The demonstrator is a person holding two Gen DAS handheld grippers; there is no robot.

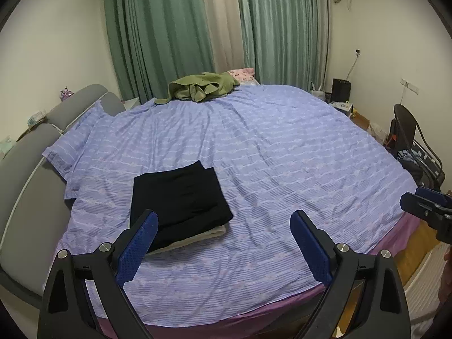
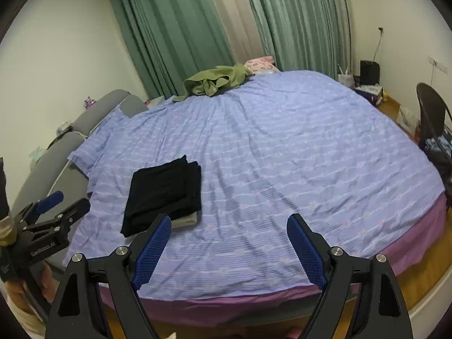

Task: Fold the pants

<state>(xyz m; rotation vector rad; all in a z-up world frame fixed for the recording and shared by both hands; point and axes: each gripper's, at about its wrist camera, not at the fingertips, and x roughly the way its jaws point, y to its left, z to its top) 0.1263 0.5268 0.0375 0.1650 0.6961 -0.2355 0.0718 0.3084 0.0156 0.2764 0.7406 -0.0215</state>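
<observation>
Folded black pants (image 1: 180,200) lie on a pale folded garment (image 1: 197,236) at the near left of the bed; they also show in the right wrist view as black pants (image 2: 163,192). My left gripper (image 1: 224,220) hangs open above the bed's near edge, its left finger just in front of the pants, nothing between the pads. My right gripper (image 2: 228,223) is open and empty too, to the right of the stack. Each gripper shows at the side of the other view: the right gripper (image 1: 426,206), the left gripper (image 2: 56,206). A crumpled olive-green garment (image 1: 200,87) lies at the far side.
The bed carries a lilac striped sheet (image 1: 282,155) over a purple underlay (image 2: 409,243). A grey headboard (image 1: 31,175) runs along the left. A pink item (image 1: 243,74) lies at the far edge. Green curtains (image 1: 158,34) hang behind. A dark chair (image 1: 409,130) and floor clutter stand right.
</observation>
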